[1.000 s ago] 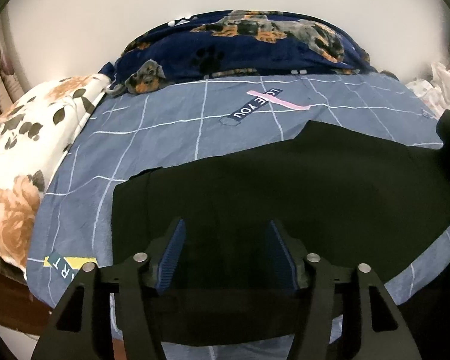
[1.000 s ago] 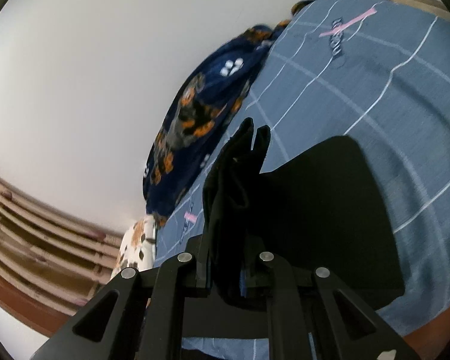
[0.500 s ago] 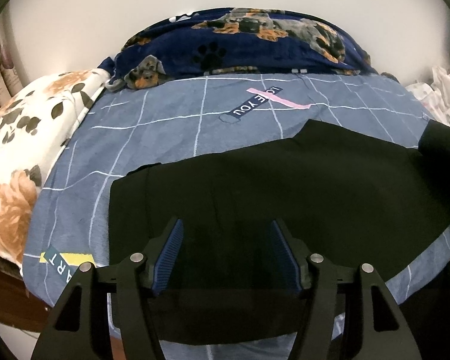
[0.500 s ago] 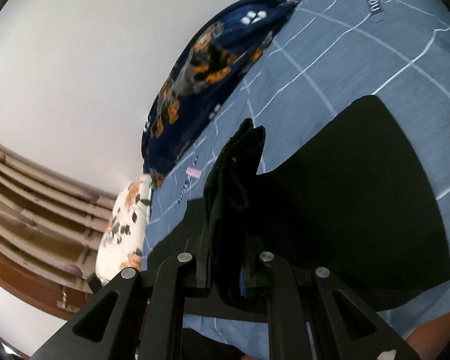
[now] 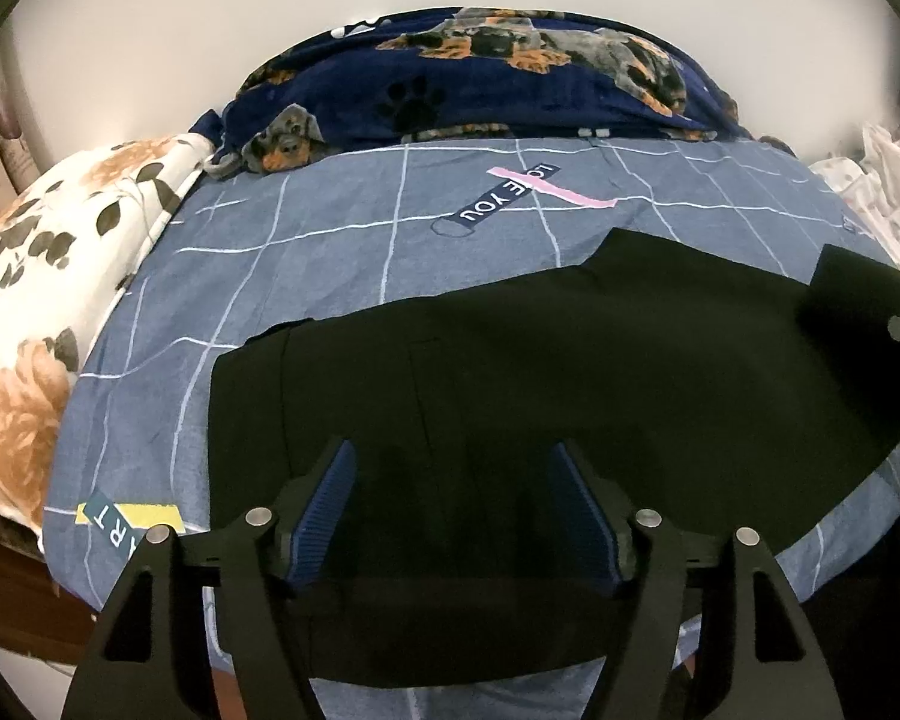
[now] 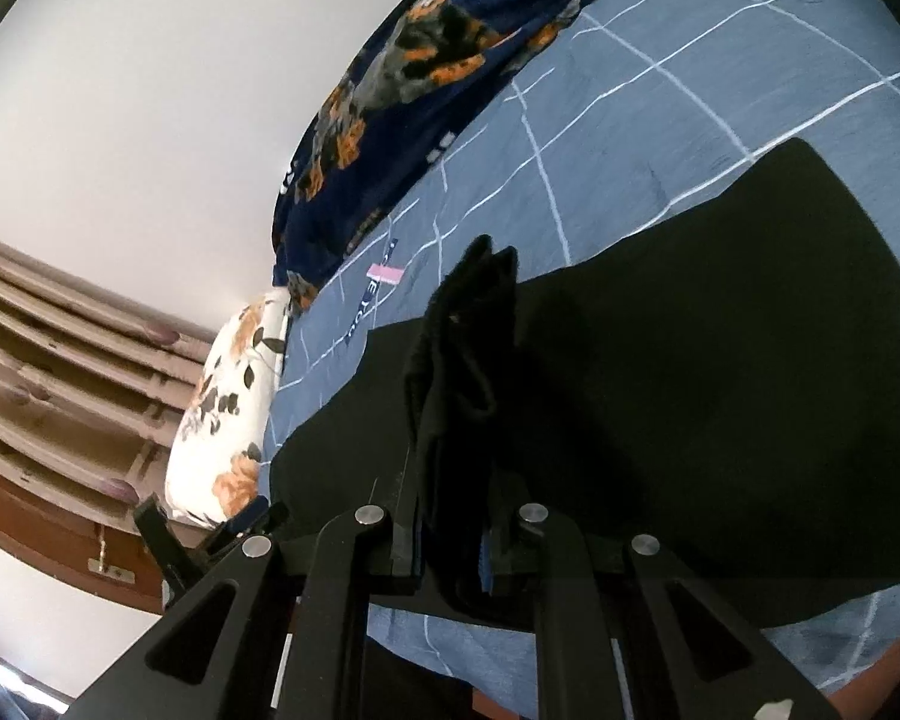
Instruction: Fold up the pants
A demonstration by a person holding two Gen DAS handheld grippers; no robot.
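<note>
Item: black pants (image 5: pixel 570 372), spread flat across the near part of a bed with a blue grid sheet (image 5: pixel 342 264). Left claw (image 5: pixel 456 516): spread, its jaws having just been opening, poised above the near edge of the cloth with nothing pressed between the pads. Right claw (image 6: pixel 450 546): pressed together, pinching a bunched end of the pants, raised off the bed. Hazards, as judged: the thick bunch may slip from the pinch mid-carry; with the left side unpinned, the flat layer may drag and crease, skewing the fold.

Black pants (image 5: pixel 570 372) on blue-sheeted bed (image 5: pixel 330 252)
</note>
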